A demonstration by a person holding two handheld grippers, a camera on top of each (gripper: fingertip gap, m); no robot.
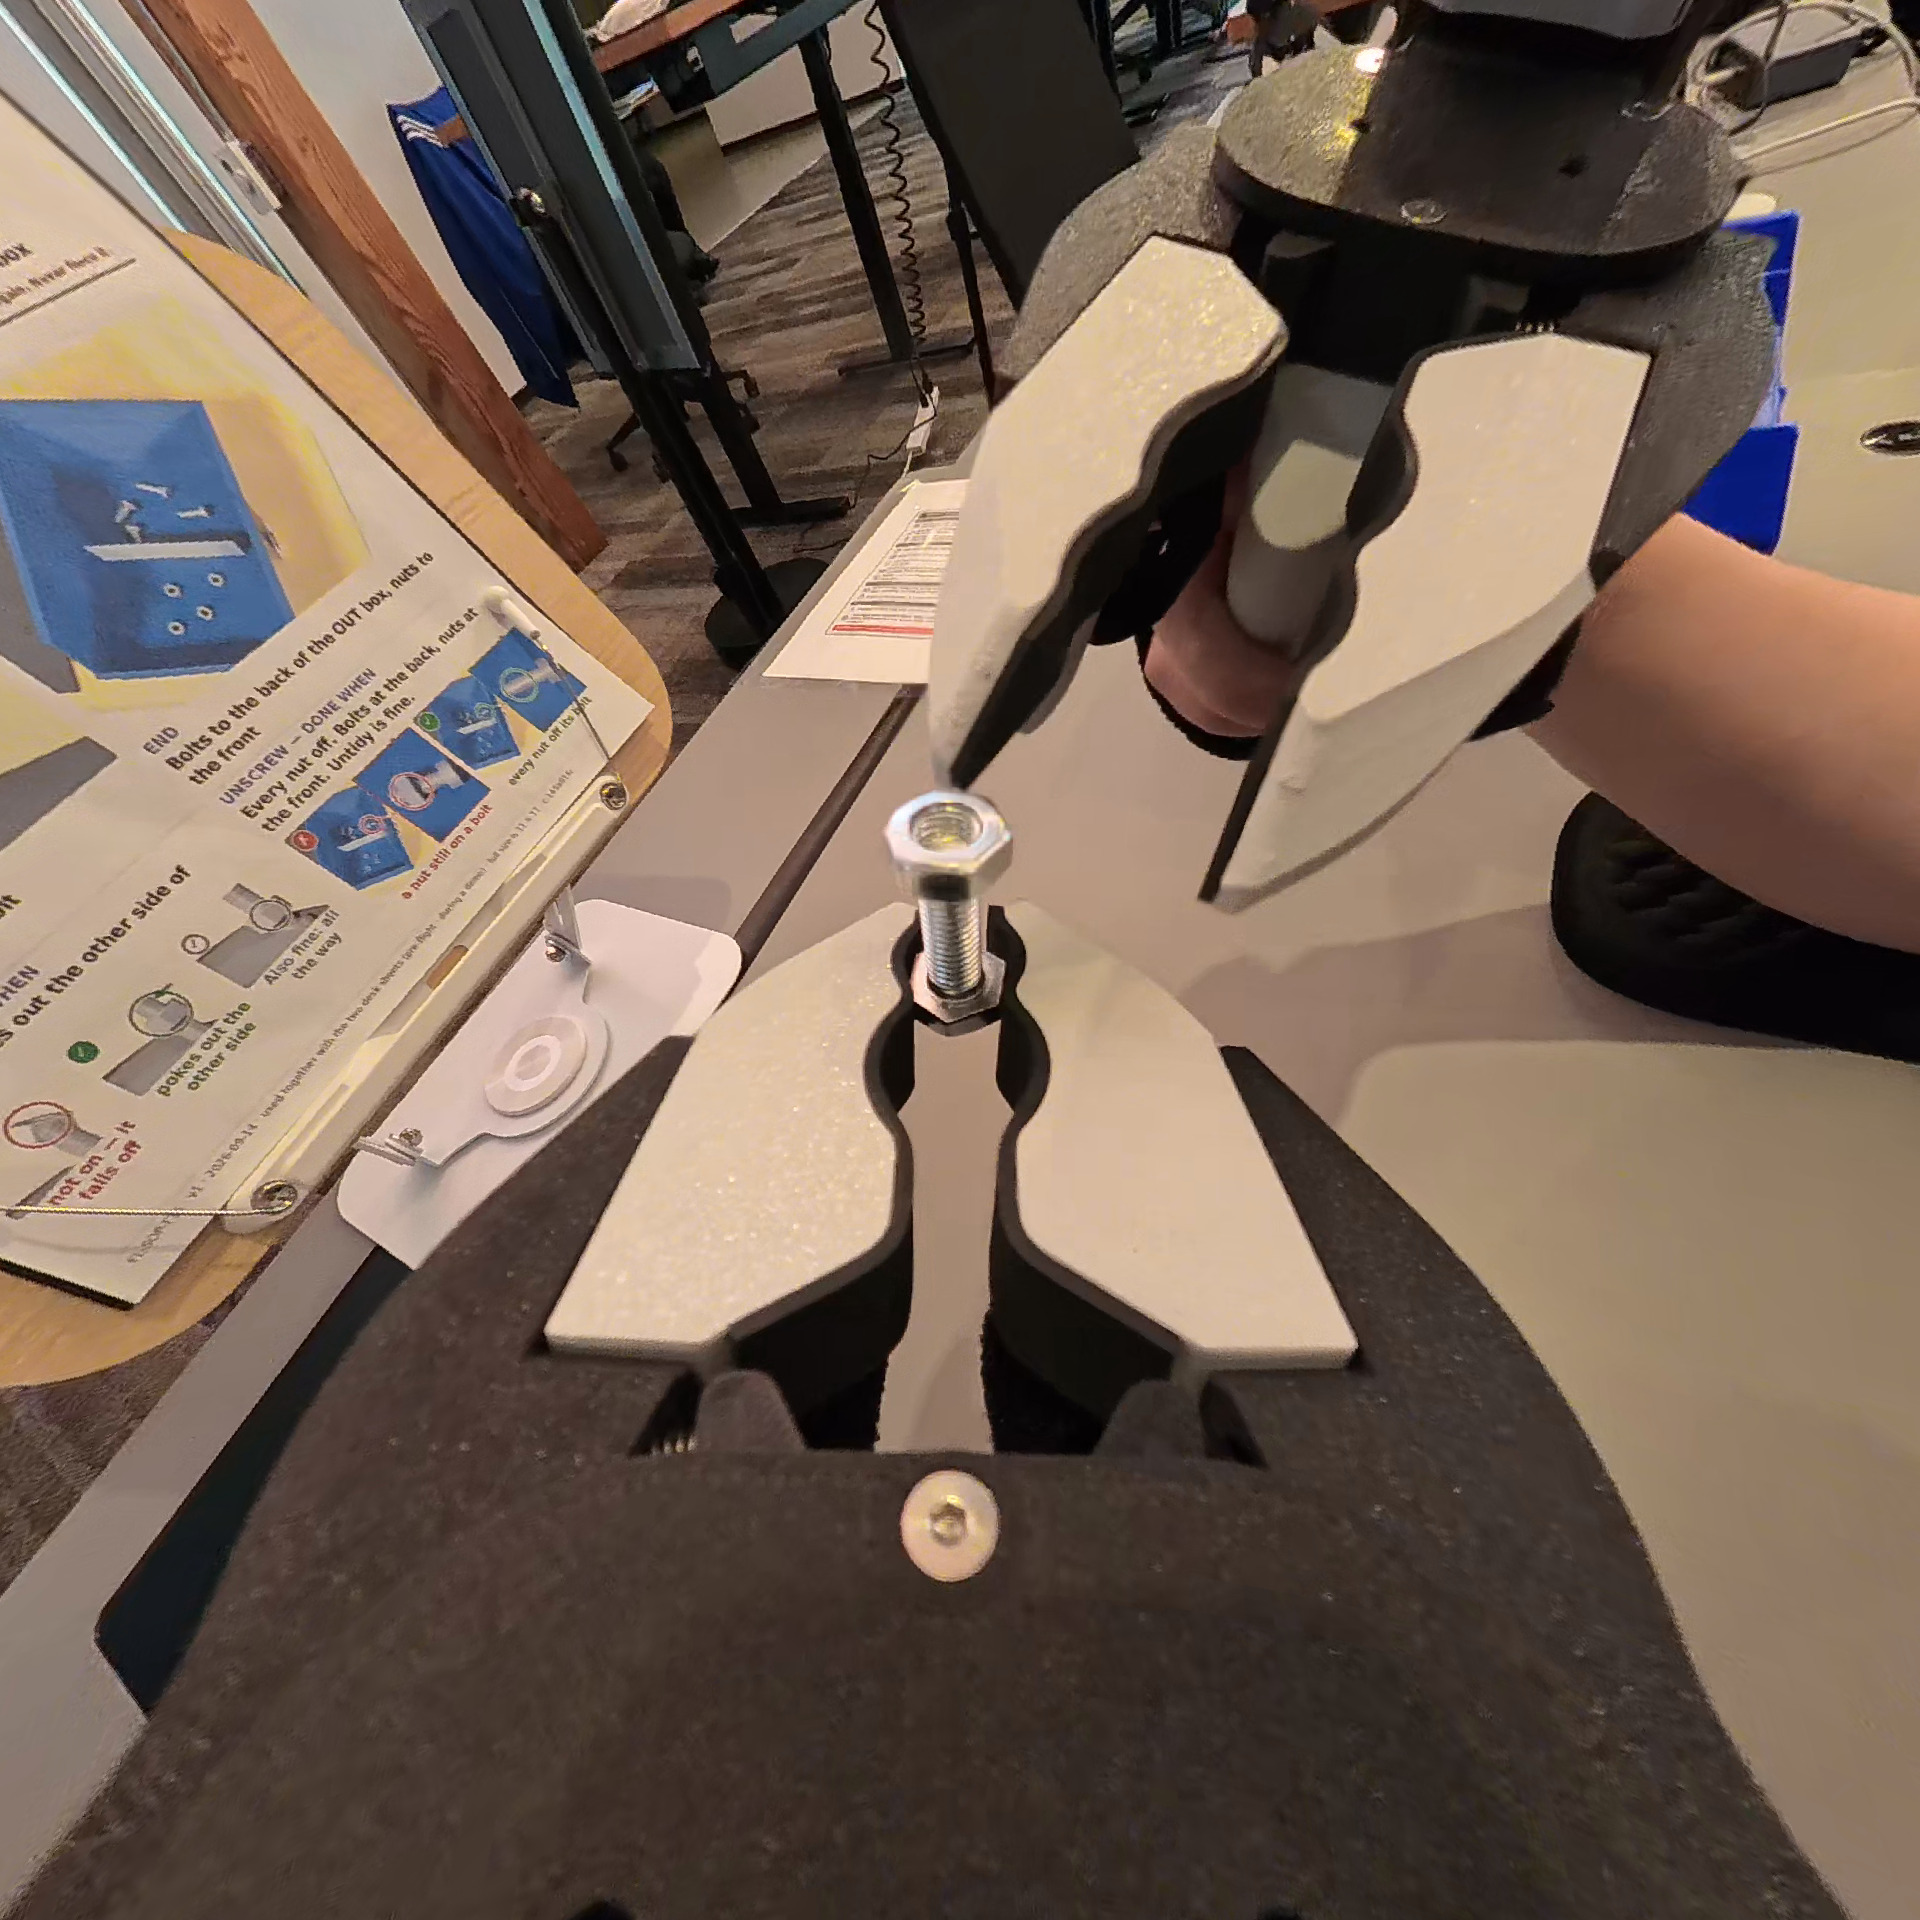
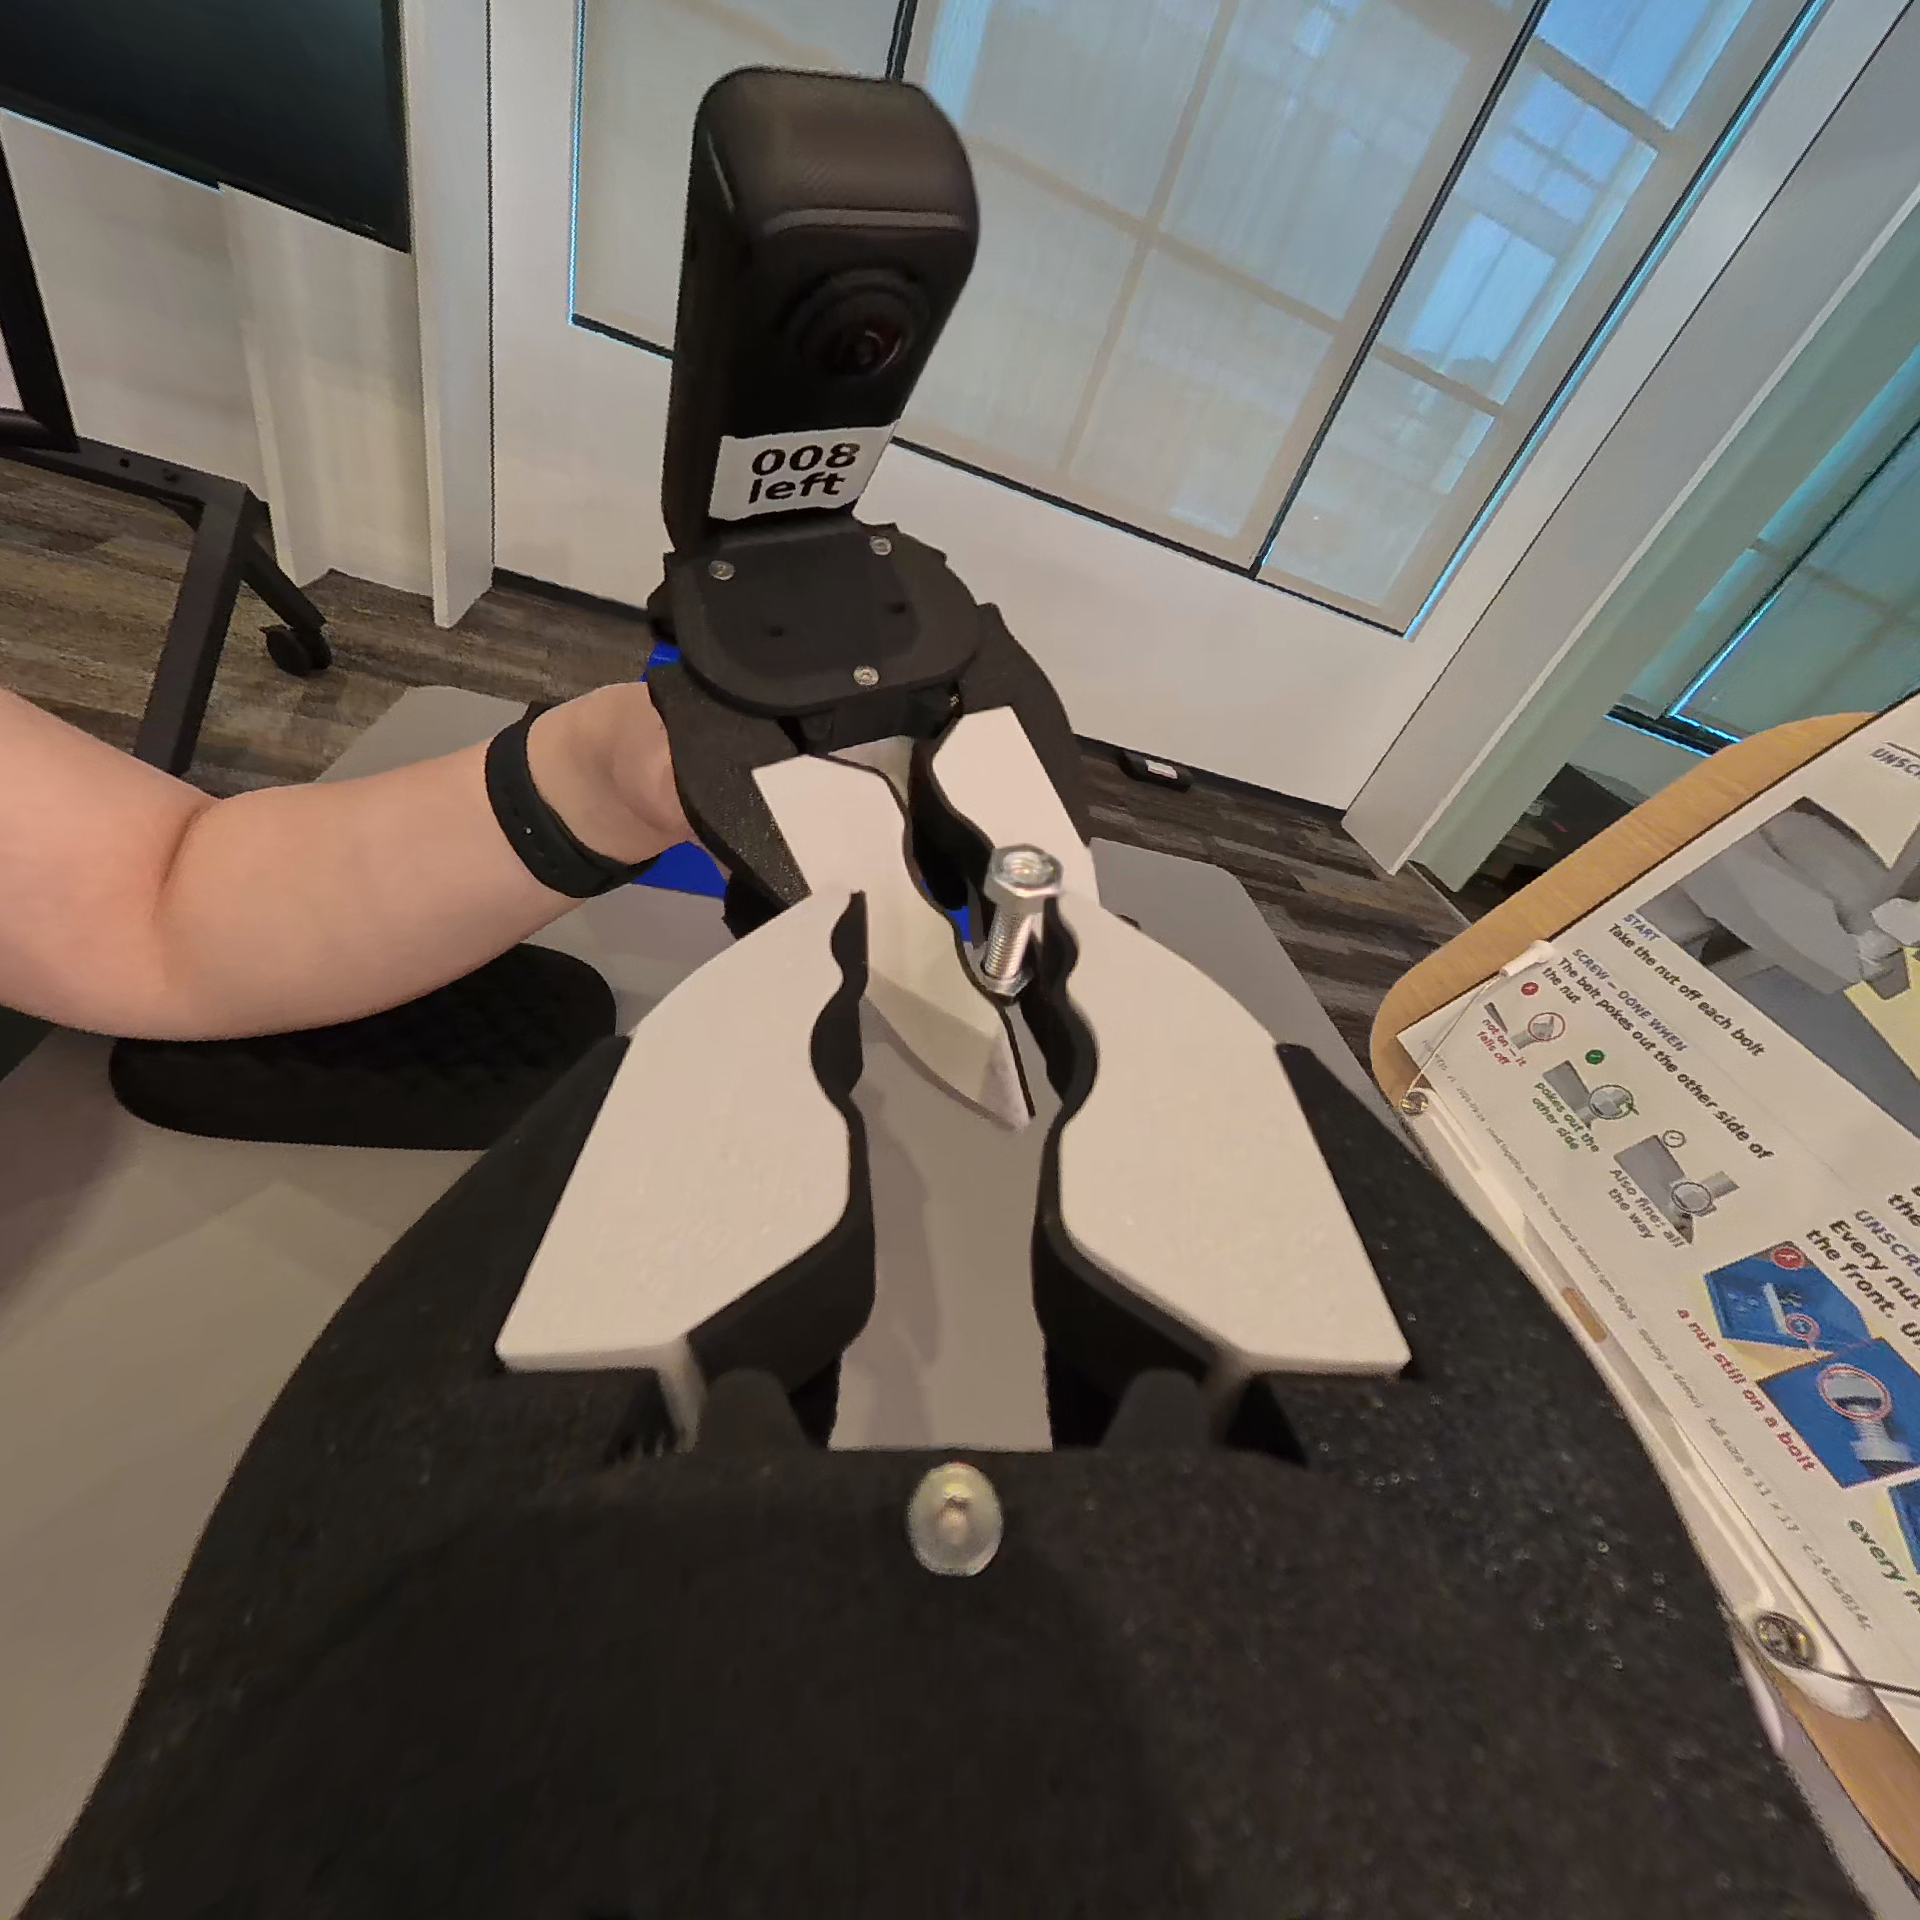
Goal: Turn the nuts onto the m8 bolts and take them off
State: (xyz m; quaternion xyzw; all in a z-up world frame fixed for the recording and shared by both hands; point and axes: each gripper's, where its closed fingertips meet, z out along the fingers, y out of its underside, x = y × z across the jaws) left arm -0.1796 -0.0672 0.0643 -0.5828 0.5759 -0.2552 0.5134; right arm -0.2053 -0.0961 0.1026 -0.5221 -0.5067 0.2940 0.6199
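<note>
bolt | upright, head down, pinched at its head in my left gripper | nut on the bolt's top end | my right gripper just above the nut, jaws parted, empty, nearer

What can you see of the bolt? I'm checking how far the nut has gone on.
The bolt is bright silver metal with a threaded shank, standing upright above the table. The left gripper is shut on its hex head at the bottom. A silver hex nut sits at the very top of the thread, with most of the shank bare below it. The right gripper is open just above, one fingertip close by the nut; whether it touches is unclear.
</note>
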